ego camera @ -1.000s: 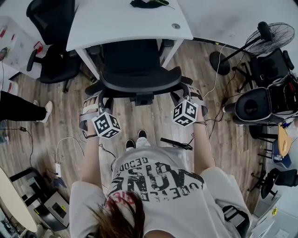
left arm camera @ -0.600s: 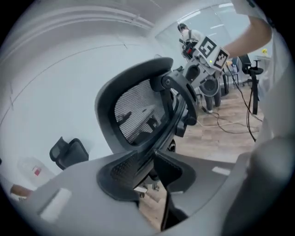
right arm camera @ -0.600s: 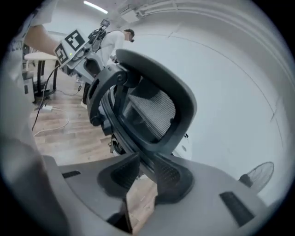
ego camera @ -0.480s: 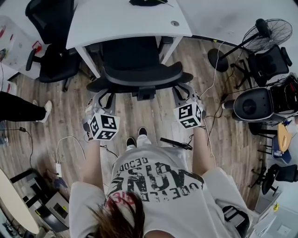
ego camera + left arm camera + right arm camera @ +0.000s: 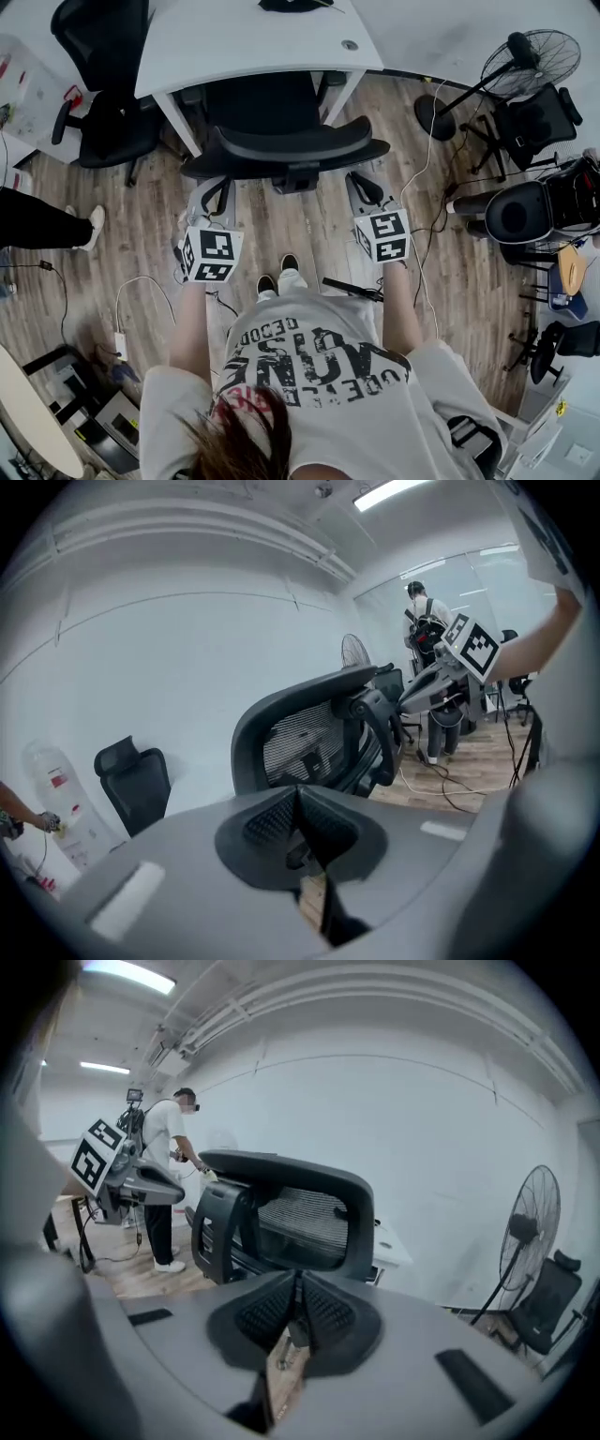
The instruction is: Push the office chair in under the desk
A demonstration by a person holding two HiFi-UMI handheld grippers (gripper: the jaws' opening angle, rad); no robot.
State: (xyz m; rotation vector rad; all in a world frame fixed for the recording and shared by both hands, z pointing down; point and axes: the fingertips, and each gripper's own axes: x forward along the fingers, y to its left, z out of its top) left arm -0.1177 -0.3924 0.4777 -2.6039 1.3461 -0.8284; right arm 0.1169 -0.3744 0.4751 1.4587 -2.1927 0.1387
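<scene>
The black mesh office chair [image 5: 286, 150] stands with its seat tucked under the white desk [image 5: 253, 42] and its backrest just outside the desk's front edge. My left gripper [image 5: 208, 195] hangs a little short of the backrest's left side. My right gripper [image 5: 362, 185] hangs short of its right side. Neither touches the chair. In the left gripper view the jaws [image 5: 298, 803] have closed together with nothing between them, and the chair back [image 5: 300, 733] rises ahead. The right gripper view shows the same: shut, empty jaws [image 5: 295, 1307] facing the backrest [image 5: 291, 1213].
A second black chair [image 5: 108, 112] sits left of the desk. A standing fan [image 5: 525, 66] and black equipment [image 5: 525, 211] crowd the right side. Cables [image 5: 427, 187] trail over the wood floor. A person's leg [image 5: 42, 220] is at the left edge.
The chair has rolled farther in under the desk. Both grippers have drawn back from the backrest toward me, and their jaws have gone from wide apart to shut.
</scene>
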